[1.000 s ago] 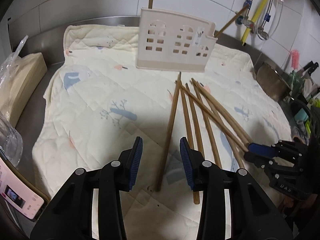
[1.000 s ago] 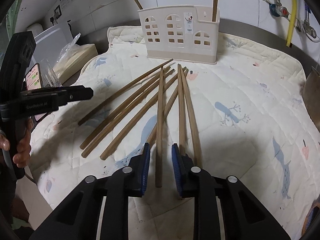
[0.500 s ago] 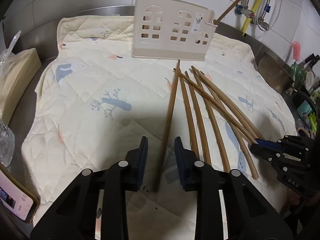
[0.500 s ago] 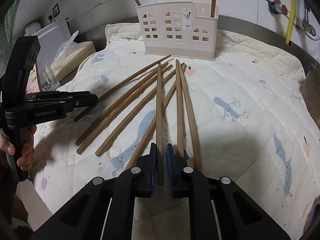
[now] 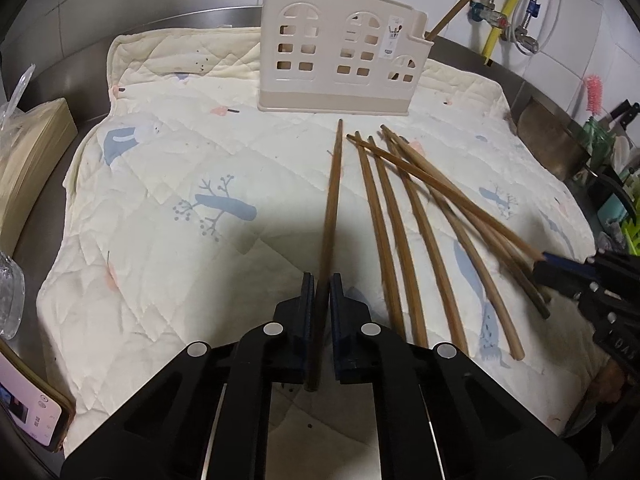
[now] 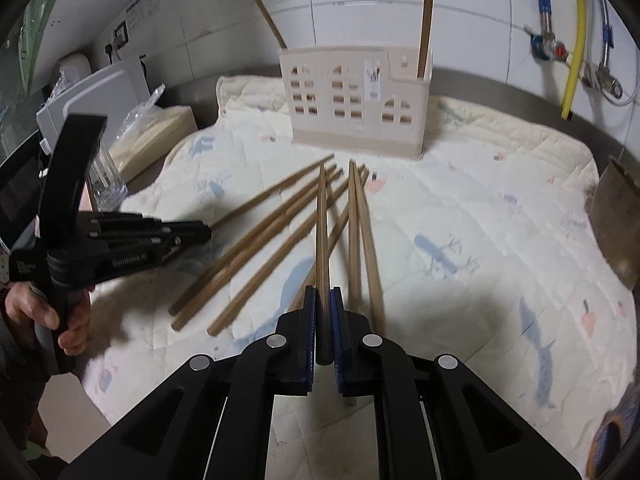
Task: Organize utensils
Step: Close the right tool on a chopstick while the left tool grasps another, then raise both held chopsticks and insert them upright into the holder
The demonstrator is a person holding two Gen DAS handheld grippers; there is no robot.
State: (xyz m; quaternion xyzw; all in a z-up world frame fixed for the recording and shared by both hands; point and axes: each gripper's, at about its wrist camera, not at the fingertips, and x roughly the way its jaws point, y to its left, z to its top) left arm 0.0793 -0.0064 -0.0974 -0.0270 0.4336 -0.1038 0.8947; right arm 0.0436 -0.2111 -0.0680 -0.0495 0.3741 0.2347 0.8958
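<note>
Lighting: soft, even, overhead indoor. A broad grey shadow was cast on the quilted mat (image 5: pixel 168 264) ahead of the left gripper (image 5: pixel 319 280). Strong fisheye bending and dark vignetted corners were recorded. The right wrist view was motion-blurred, the chopsticks (image 6: pixel 256 248) smeared.

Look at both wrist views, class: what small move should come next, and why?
Probably lift both held sticks clear and carry them toward the beige plastic utensil holder. The left tongs are shut on one long brown wooden chopstick; the right tongs grip another chopstick. Two chopsticks already stand in the holder; the loose chopsticks lie on the quilted cream mat.
</note>
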